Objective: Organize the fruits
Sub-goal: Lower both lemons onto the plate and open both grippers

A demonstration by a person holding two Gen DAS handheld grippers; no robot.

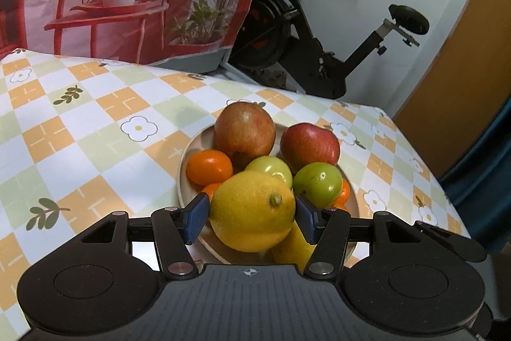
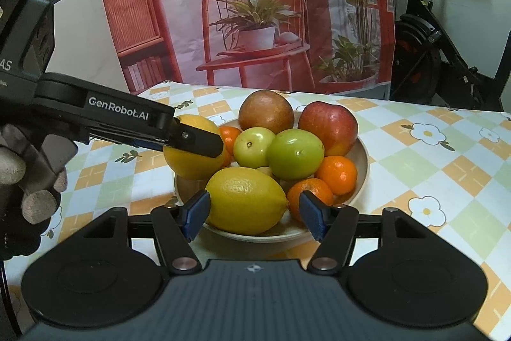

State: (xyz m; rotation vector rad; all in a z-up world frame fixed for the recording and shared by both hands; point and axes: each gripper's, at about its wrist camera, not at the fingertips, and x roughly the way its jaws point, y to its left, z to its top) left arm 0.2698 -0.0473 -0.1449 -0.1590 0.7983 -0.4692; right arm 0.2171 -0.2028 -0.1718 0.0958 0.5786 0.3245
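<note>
Fruits piled in a shallow wooden bowl (image 2: 362,154) on the checked table (image 2: 447,168), with a lemon gripped at each side.

The left gripper (image 1: 252,214) has its jaws clamped on a lemon (image 1: 252,211), both blue pads against the peel, holding it just above the bowl's left rim; in the right wrist view this lemon (image 2: 191,154) sits at the pile's left edge under the black finger. The right gripper (image 2: 254,211) straddles a second lemon (image 2: 246,200) lying at the bowl's near edge: its left pad touches the peel, but whether the right pad does I cannot tell. Behind lie two green fruits (image 2: 293,154), several small oranges (image 2: 337,174), a red apple (image 2: 329,123) and a brownish-red round fruit (image 2: 266,112). A gloved hand (image 2: 28,178) holds the left gripper's handle.
</note>
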